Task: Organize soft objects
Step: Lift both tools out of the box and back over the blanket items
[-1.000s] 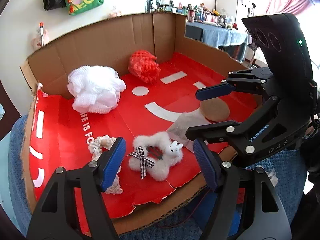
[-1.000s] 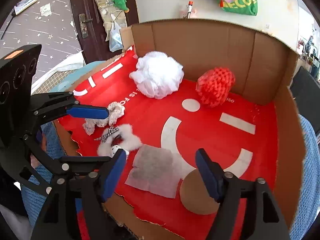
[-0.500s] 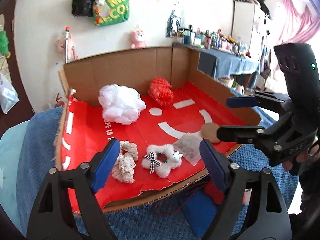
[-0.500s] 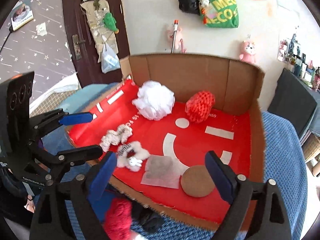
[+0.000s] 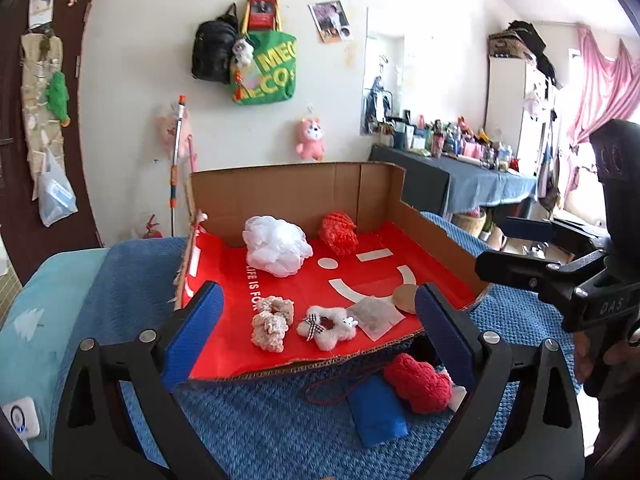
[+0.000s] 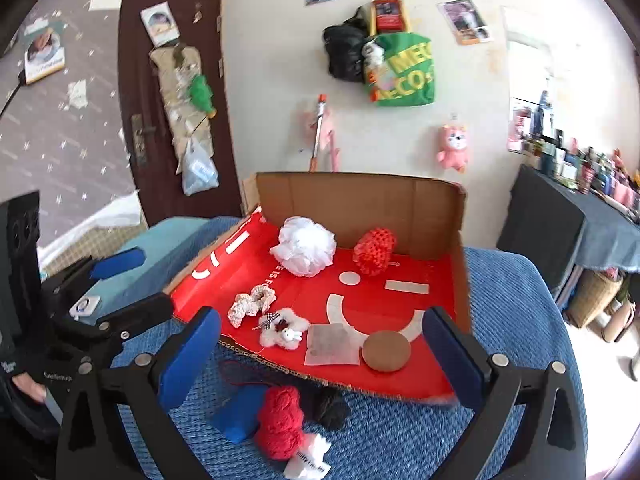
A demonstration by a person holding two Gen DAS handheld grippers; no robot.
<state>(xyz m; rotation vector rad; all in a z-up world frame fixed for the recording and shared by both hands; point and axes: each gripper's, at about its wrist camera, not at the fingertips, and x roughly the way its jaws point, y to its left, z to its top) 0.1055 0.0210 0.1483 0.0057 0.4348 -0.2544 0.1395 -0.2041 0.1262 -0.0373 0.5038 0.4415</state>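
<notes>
From the left wrist view, the left tongs (image 5: 316, 320) stand wide and carry nothing, hanging back from the opened cardboard box with a red printed floor (image 5: 296, 196) that lies on the blue knitted bed cover (image 5: 256, 424). Inside it sit a white mesh bath puff (image 5: 277, 245) and a red knitted ball (image 5: 339, 233) near the back wall; toward the front edge lie a cream crocheted scrunchie (image 5: 271, 323), a white fluffy scrunchie with a checked bow and small rabbit (image 5: 329, 325), a thin grey-white sheet (image 5: 375, 315) and a round tan pad (image 5: 405, 298). In front of the box, on the cover, lie a red fuzzy yarn piece (image 5: 418, 386) and a blue folded cloth (image 5: 378, 410). The right tongs (image 5: 516, 246) show at the right edge, spread apart, empty.

From the right wrist view, the right tongs (image 6: 320, 354) gape wide too, with the red yarn piece (image 6: 280, 420), the blue cloth (image 6: 238, 412) and a dark knitted lump (image 6: 330, 408) just below them, outside the box.

The step in hand looks like picking the next loose item. The next move likely calls for lowering one pair of tongs onto the red yarn piece, closing gently on its bulk, and carrying it over the front edge.
</notes>
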